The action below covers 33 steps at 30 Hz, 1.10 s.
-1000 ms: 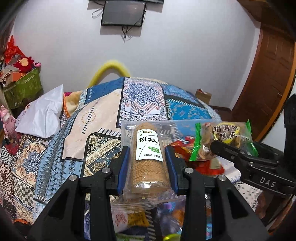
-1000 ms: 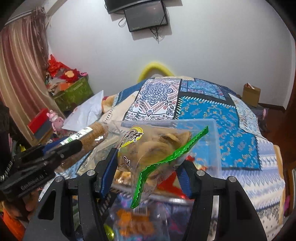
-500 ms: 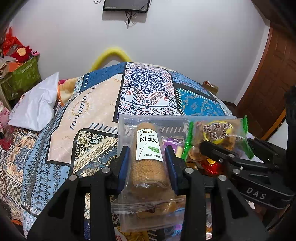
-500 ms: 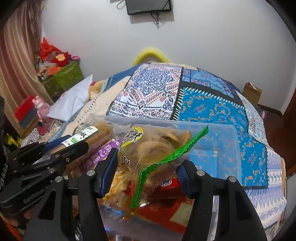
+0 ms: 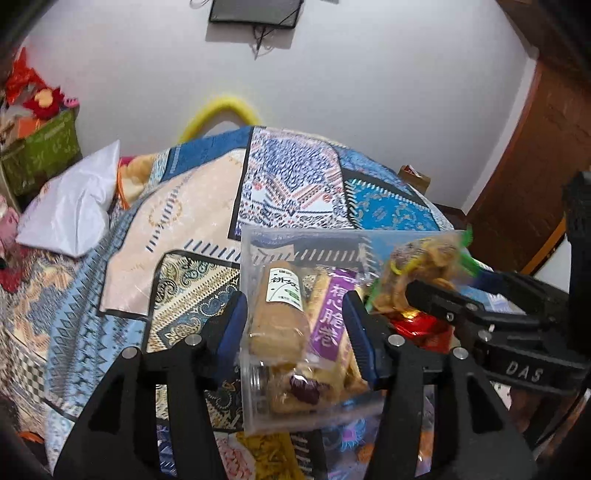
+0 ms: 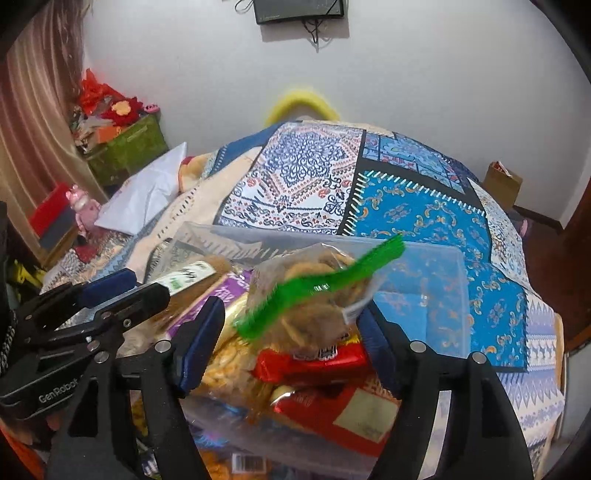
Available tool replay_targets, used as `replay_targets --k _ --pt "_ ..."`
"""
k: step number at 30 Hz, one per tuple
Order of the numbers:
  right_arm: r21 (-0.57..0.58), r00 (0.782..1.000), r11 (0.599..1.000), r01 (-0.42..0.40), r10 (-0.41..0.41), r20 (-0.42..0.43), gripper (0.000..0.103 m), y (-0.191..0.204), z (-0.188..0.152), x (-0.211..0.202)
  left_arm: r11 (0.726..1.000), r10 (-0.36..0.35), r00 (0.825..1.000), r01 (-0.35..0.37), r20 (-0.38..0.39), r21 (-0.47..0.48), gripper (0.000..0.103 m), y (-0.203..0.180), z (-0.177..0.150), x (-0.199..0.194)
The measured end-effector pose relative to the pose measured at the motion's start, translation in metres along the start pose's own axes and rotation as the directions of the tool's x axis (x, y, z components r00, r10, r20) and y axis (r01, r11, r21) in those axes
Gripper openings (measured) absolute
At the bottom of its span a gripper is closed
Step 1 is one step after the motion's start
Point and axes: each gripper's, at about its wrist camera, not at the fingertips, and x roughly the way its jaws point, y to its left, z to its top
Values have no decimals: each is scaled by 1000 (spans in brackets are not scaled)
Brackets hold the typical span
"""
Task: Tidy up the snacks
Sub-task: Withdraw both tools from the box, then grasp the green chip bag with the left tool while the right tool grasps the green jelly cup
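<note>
Motion blur smears the green-edged snack bag (image 6: 314,291) in the right wrist view, leaving its printed label unreadable. In the left wrist view, the same bag (image 5: 424,269) is blurred too, and the right gripper's fingers (image 5: 443,299) cover its lower part. The wall-mounted screen (image 5: 255,13) is cut off by the top edge. The clear bin (image 6: 436,295) hides its lower contents behind piled packets.

"DAS" on right claw (image 5: 421,291) ("GenRobot" left (image 6: 147,291))
</note>
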Motion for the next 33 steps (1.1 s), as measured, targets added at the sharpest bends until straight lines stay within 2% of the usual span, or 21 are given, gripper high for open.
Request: replay_targets --k 4,8,14,22,28,33 --pt "15 999 1000 -11 10 32 78 0 -3 -21 998 16 1000 -17 26 54 60 -8 0 -24" --pt "3 998 1000 -14 13 67 78 6 -10 -43 995 32 998 -37 54 95 62 -14 -5 -52" --pt "-17 996 1000 -17 19 88 79 15 -30 -71 994 37 998 -42 45 103 62 -10 -21 -79" --pt "-36 998 999 -25 27 57 80 27 -69 -82 995 51 998 -48 -31 82 63 10 -59 -91" --pt "-41 999 998 -49 49 3 80 50 -102 -73 997 51 992 -44 -115 57 63 29 -95 -88" --pt "-19 996 996 -85 84 -23 79 71 -128 -63 997 53 987 -44 -149 64 63 34 -115 -88"
